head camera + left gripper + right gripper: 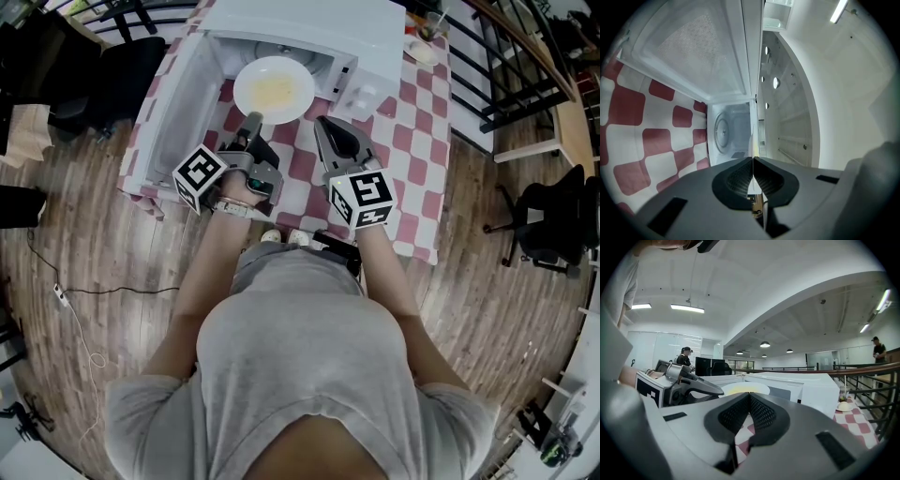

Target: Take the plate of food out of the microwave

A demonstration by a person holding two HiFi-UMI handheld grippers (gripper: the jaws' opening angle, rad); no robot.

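Observation:
A white plate with yellow food on it hangs at the mouth of the open white microwave. My left gripper is shut on the plate's near rim. In the left gripper view the plate shows edge-on as a thin white strip pinched in that gripper, with the microwave's turntable behind it. My right gripper hovers just right of the plate, shut and empty. From the right gripper view, that gripper points at the plate, with the left gripper beside it.
The microwave door stands swung open at the left. The table carries a red-and-white checked cloth, and a small dish sits at its far right. A black railing and an office chair are to the right.

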